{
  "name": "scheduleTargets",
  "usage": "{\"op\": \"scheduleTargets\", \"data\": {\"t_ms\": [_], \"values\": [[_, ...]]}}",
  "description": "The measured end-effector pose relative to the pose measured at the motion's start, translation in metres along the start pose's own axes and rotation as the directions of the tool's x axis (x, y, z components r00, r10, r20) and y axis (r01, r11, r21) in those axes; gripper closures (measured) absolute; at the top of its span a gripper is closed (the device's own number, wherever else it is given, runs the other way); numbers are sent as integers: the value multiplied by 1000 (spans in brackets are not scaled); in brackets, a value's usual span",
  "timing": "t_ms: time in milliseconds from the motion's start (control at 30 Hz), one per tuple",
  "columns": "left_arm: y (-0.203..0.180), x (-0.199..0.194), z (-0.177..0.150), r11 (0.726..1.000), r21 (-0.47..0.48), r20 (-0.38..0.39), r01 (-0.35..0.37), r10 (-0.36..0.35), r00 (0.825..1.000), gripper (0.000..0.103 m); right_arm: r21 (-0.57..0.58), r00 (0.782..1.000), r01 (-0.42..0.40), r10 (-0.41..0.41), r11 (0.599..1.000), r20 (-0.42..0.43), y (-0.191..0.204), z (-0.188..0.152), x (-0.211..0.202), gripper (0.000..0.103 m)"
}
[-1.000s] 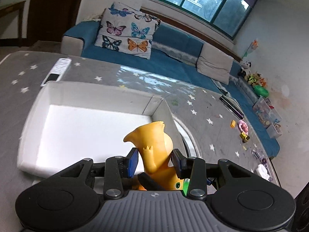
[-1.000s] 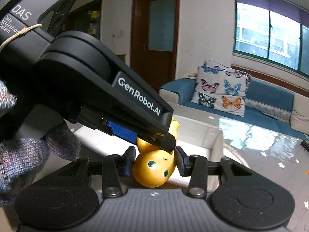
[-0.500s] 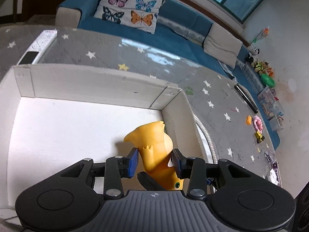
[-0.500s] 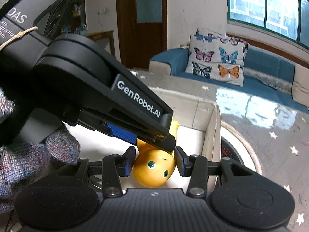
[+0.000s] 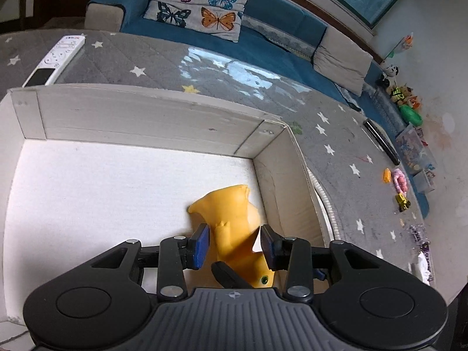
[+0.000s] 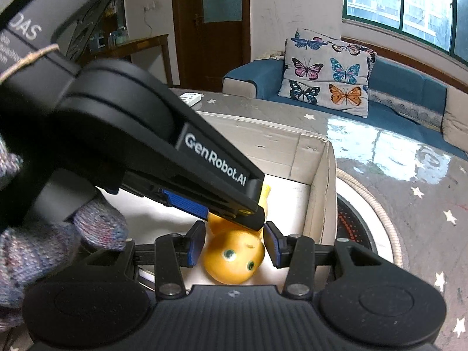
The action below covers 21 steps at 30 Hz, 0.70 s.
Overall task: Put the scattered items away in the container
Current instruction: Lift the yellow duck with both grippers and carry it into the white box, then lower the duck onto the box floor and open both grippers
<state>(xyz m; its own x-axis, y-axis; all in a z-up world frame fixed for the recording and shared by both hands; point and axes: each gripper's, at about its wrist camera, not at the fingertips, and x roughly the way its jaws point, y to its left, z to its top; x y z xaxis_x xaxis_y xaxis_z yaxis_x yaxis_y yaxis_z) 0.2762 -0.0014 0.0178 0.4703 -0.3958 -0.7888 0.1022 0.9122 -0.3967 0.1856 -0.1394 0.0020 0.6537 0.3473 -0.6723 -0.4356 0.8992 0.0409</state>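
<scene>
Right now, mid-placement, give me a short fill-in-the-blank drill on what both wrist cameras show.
1. The toy between the left gripper fingers is coloured ____.
2. The toy is over the floor of the white ____.
3. On the grey starred mat beyond the box's far wall lies a white ____.
4. The cushion on the sofa is printed with ____.

Missing words: yellow; box; remote; butterflies

I count one yellow toy (image 5: 234, 228) and one white box (image 5: 146, 122). One white remote (image 5: 55, 60) lies on the desk, plus one dark remote (image 5: 381, 142). One butterfly cushion (image 5: 201, 8). Three small toys (image 5: 396, 182) sit together far right. Two hand-held grippers: left hand-held gripper (image 5: 235, 245), right hand-held gripper (image 6: 234, 247).
</scene>
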Motion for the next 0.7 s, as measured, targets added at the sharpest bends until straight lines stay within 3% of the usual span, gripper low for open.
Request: {"op": "scheduleTargets", "data": {"t_ms": [300, 700], "values": [[-8, -13, -2, 1000, 28, 37, -12, 11, 999, 62, 6, 1000, -5, 5, 1000, 19, -1, 3, -5, 58], [-27, -47, -21, 996, 81, 114, -46, 36, 993, 62, -9, 996, -6, 7, 1000, 90, 4, -3, -45, 51]]}}
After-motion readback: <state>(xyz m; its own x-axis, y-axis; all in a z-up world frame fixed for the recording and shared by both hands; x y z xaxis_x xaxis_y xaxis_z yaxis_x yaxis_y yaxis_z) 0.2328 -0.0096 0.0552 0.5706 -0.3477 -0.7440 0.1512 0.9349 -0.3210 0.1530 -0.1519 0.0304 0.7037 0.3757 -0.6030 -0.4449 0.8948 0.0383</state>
